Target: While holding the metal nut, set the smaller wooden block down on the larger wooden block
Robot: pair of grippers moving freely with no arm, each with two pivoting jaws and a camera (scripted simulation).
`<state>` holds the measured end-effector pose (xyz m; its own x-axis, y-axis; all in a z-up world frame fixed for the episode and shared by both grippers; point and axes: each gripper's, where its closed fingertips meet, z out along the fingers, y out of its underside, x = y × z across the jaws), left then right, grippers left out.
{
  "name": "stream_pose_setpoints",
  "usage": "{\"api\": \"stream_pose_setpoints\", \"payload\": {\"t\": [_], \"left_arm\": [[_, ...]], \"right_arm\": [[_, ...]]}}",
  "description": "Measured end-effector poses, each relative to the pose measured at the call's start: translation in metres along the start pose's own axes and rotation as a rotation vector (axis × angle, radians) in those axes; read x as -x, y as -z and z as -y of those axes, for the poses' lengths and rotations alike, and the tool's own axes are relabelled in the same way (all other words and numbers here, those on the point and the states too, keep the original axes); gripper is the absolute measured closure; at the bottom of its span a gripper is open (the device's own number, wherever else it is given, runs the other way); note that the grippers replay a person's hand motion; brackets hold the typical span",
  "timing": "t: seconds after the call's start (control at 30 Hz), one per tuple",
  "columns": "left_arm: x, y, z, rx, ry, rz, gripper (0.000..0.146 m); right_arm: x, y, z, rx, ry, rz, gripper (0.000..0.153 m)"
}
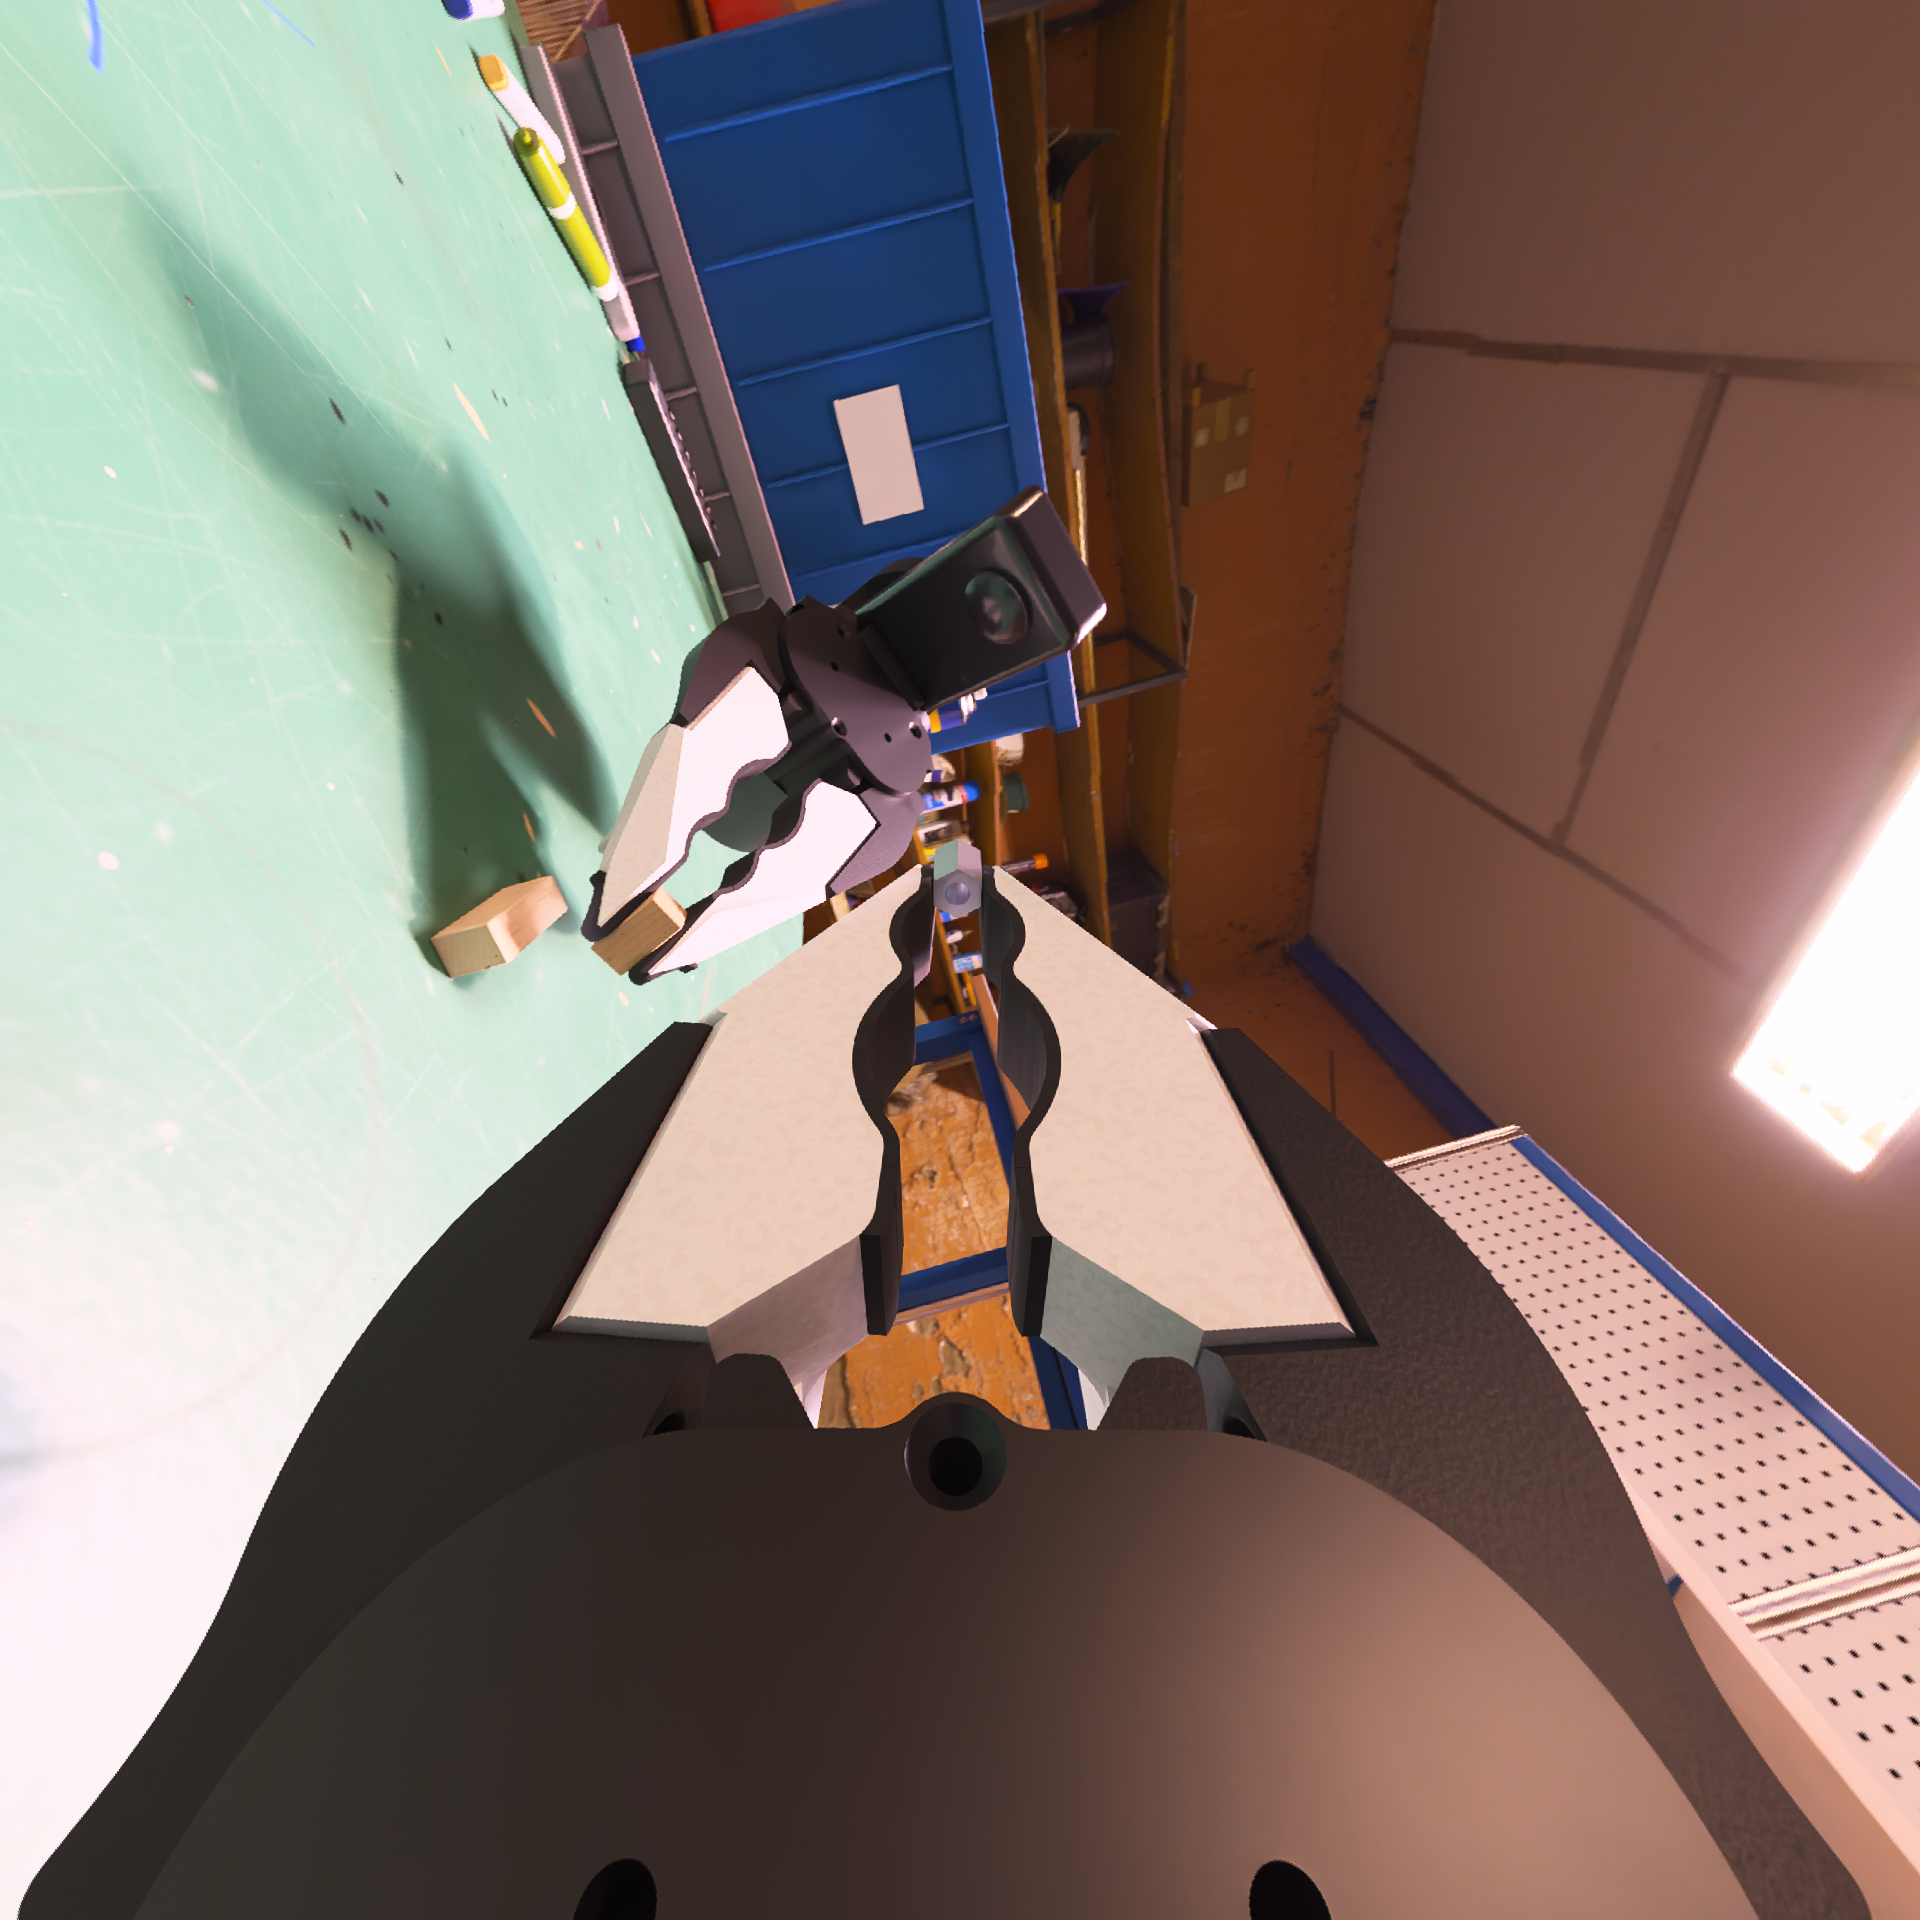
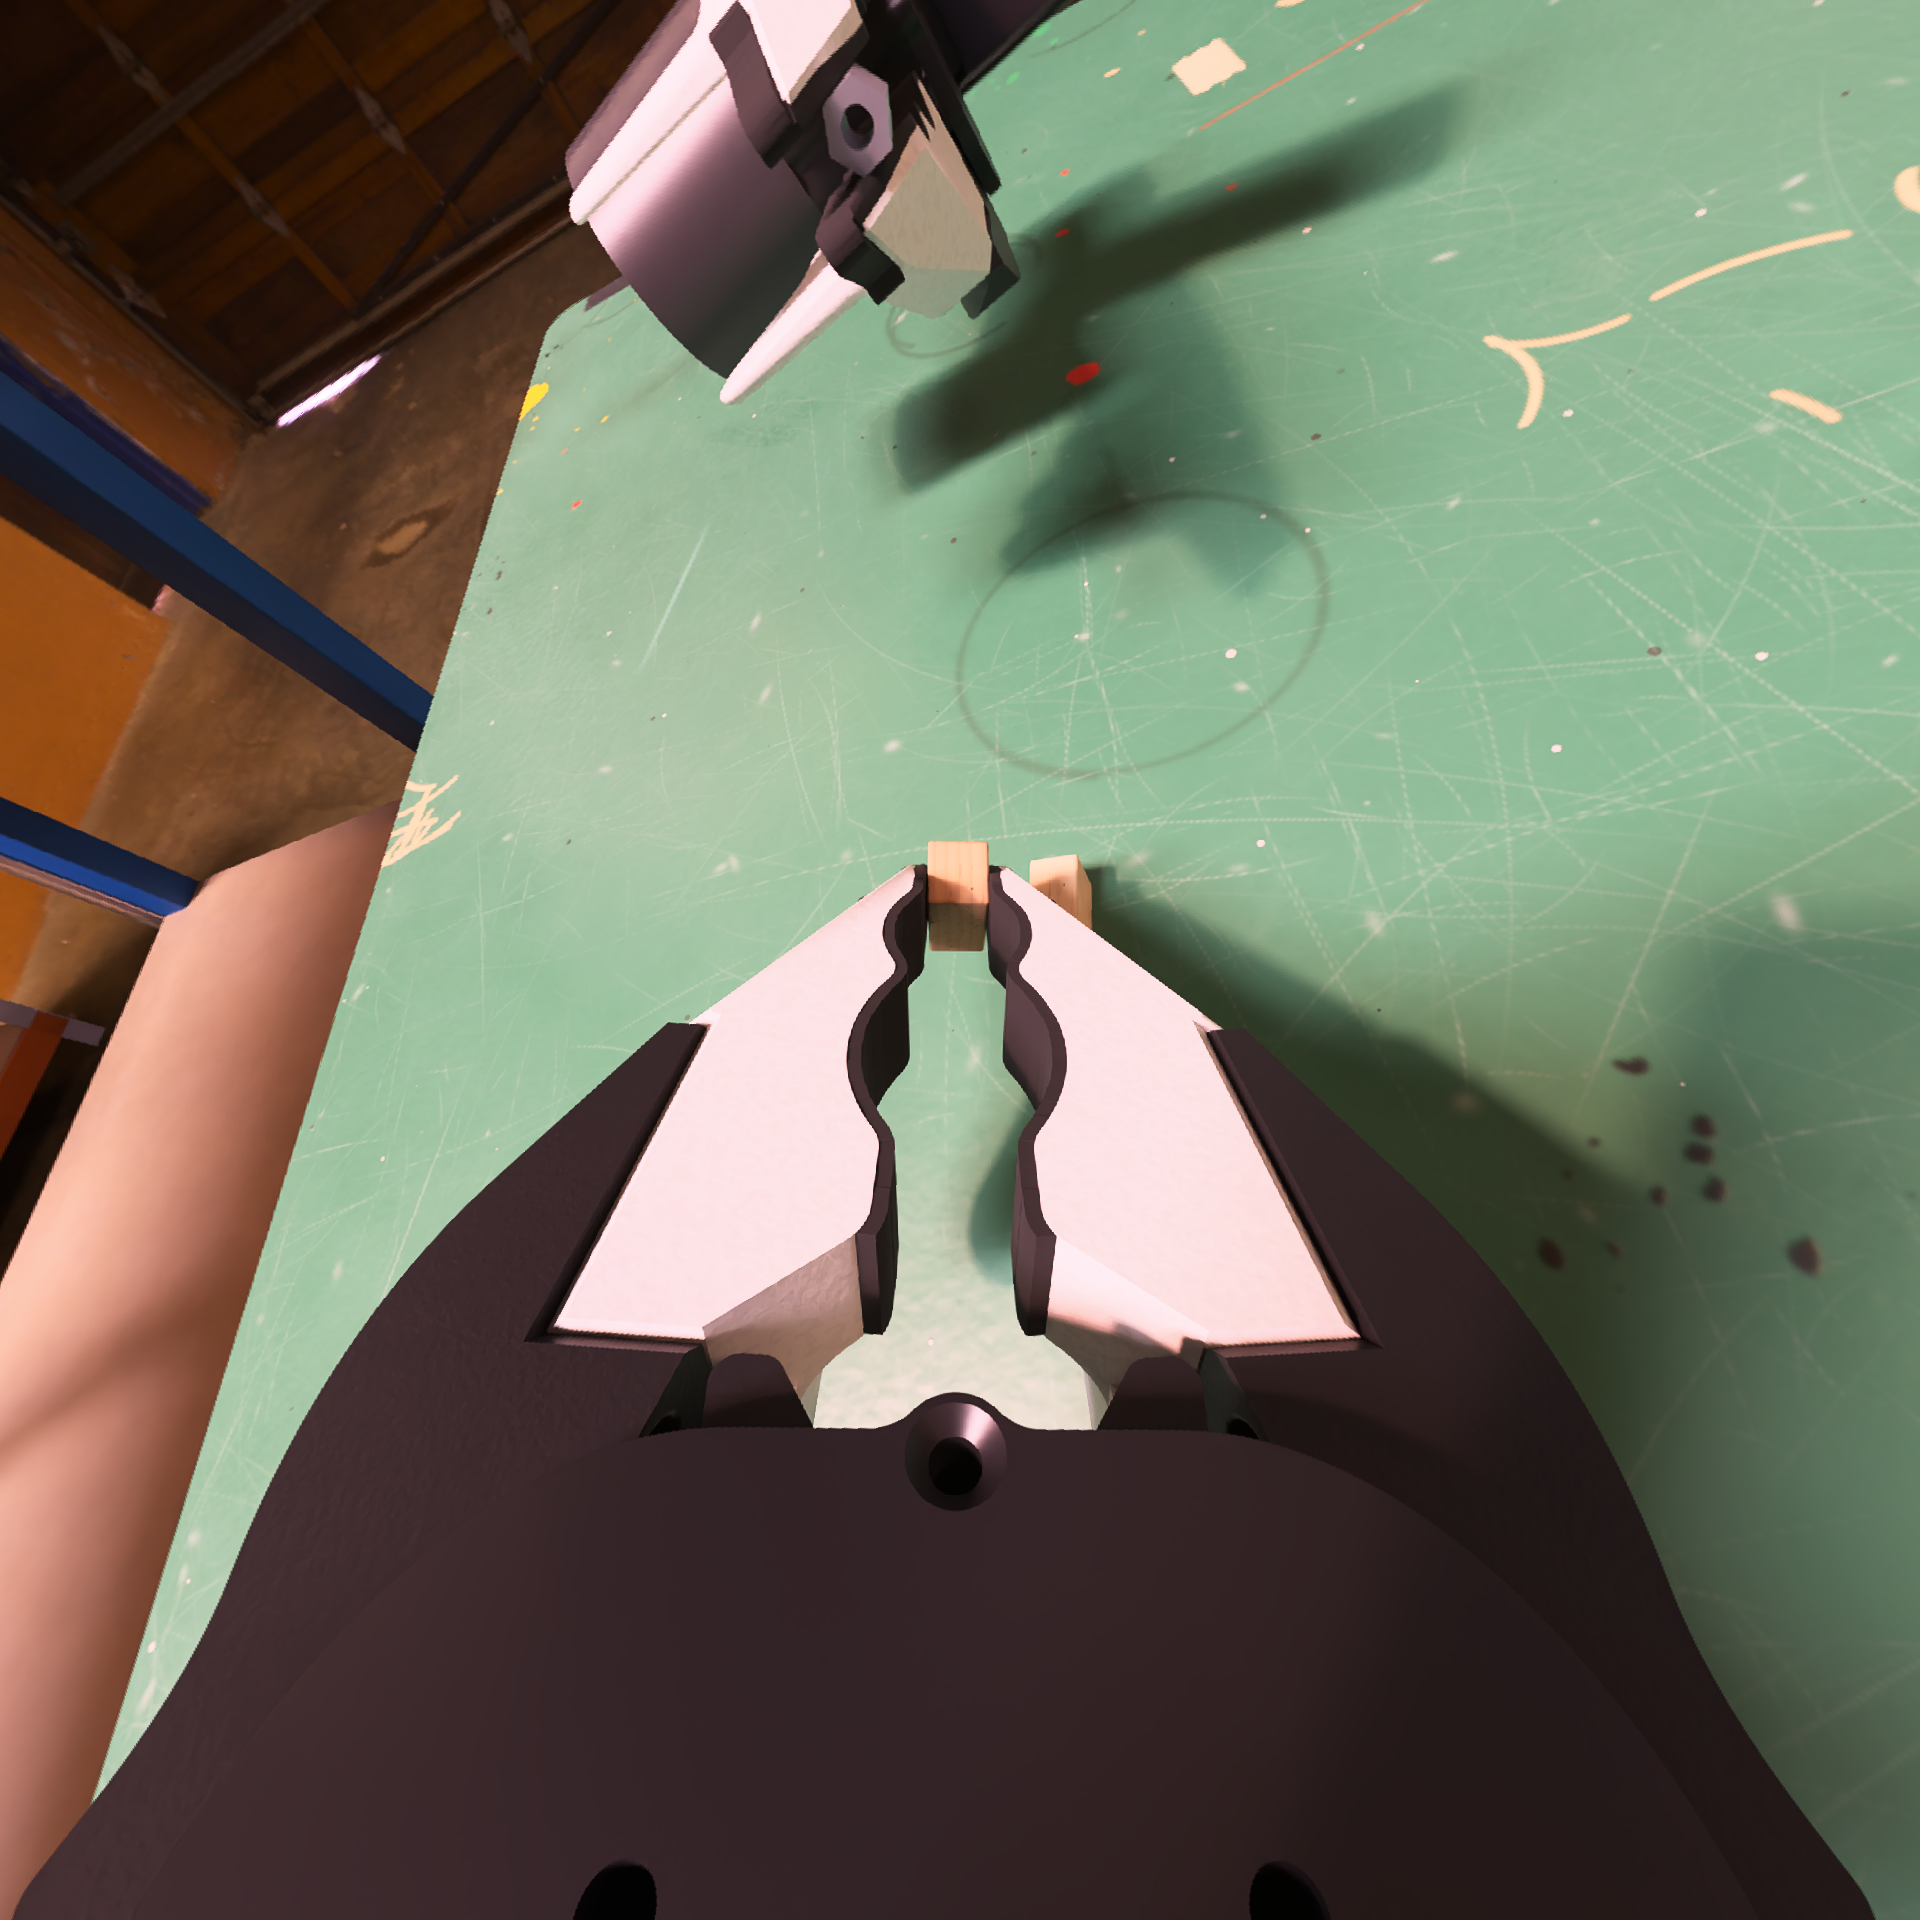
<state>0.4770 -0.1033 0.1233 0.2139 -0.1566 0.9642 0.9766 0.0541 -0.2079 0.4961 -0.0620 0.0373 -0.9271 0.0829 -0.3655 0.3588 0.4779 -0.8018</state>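
My left gripper (image 1: 957, 885) is shut on a small silver metal nut (image 1: 956, 879) and holds it in the air beyond the table edge. It also shows in the right wrist view (image 2: 862, 135) with the nut (image 2: 858, 122) at its tips. My right gripper (image 2: 957, 902) is shut on the smaller wooden block (image 2: 957, 896) just above the green table (image 2: 1351, 779). The larger wooden block (image 2: 1062, 885) lies on the table just right of it, partly hidden by my right finger. In the left wrist view the right gripper (image 1: 642, 935) holds the small block (image 1: 640, 931) beside the larger block (image 1: 499, 925).
A blue bin (image 1: 852, 343) stands past the table edge, with markers (image 1: 561, 197) and a grey rail (image 1: 665, 312) along that edge. A pink cylinder (image 2: 135, 1195) runs beside the table's left edge. A perforated white panel (image 1: 1683, 1403) is at right.
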Motion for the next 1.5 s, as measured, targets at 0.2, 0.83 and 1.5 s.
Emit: {"api": "stream_pose_setpoints", "payload": {"t": [0.2, 0.83, 1.5], "left_arm": [[0.003, 0.002, -0.001, 0.014, -0.053, 0.063, 0.138], [0.019, 0.011, -0.002, 0.066, -0.226, 0.281, 0.139], [0.009, -0.010, -0.026, 0.251, -0.283, 0.227, 0.138]], "right_arm": [[-0.001, -0.002, -0.004, 0.029, -0.014, 0.000, 0.142], [-0.012, -0.003, -0.006, 0.059, 0.085, -0.116, 0.142], [0.009, 0.030, 0.059, -0.387, 0.262, -0.095, 0.117]]}}
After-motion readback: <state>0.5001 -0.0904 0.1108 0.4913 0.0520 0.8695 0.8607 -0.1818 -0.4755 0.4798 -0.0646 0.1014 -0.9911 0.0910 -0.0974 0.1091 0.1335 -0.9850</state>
